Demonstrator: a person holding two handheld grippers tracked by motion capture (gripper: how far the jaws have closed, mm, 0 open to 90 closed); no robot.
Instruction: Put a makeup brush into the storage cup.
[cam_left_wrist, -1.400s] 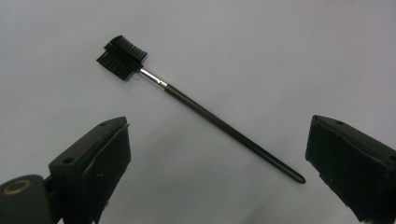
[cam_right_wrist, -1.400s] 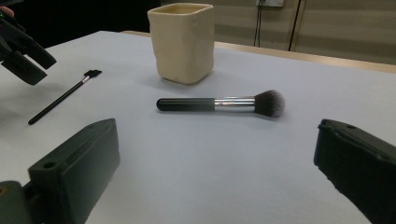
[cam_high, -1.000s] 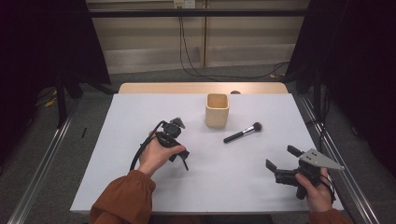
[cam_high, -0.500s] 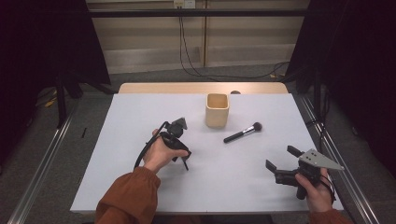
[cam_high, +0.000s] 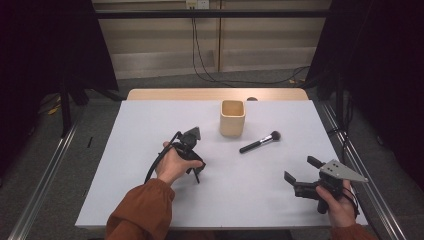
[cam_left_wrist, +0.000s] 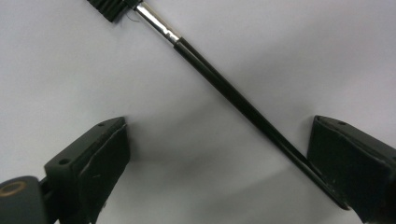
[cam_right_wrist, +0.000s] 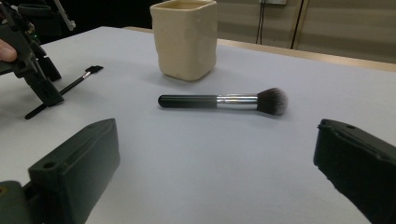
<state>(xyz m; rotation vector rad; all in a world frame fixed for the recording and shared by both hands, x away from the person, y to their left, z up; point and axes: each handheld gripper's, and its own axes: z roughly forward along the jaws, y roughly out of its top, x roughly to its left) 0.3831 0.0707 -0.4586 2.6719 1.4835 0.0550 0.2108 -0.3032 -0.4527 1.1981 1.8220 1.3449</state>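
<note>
- High view: the left gripper (cam_high: 196, 167) is held nose-down against the white table (cam_high: 140, 130), left of centre, directly over a thin black brush (cam_high: 196, 174).
- Left gripper view: the jaws stand spread apart on either side of the thin black brush (cam_left_wrist: 243, 105), which lies flat and runs diagonally between them. Its handle end passes just beside the right-hand jaw; contact cannot be confirmed.
- High view: the right gripper (cam_high: 299, 171) is held near the table's right front corner, jaws spread with nothing between them.
- Right gripper view: a powder brush (cam_right_wrist: 224, 101) lies flat ahead of the open jaws, in front of a cream cup (cam_right_wrist: 185, 39) that stands upright.
</note>
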